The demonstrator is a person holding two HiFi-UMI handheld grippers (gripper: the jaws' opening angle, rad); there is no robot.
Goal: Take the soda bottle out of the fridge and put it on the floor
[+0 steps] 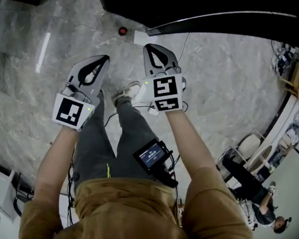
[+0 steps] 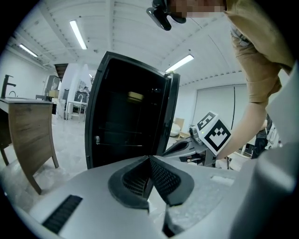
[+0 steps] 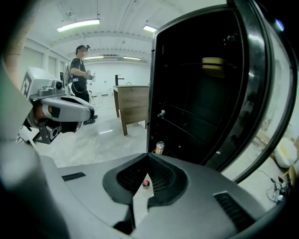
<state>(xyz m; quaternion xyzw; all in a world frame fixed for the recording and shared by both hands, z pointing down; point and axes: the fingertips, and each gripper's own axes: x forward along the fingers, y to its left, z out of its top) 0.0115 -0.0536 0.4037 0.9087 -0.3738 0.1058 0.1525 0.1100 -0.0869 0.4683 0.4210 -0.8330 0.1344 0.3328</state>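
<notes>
Left claw (image 1: 101, 59) and right claw (image 1: 148, 47), each pressed together on nothing, above the floor (image 1: 26, 91)
The soda bottle (image 1: 123, 30), its red cap seen from above, stands on the floor just in front of the open black fridge (image 3: 196, 93), ahead of both claw tips, between them and touching neither
</notes>
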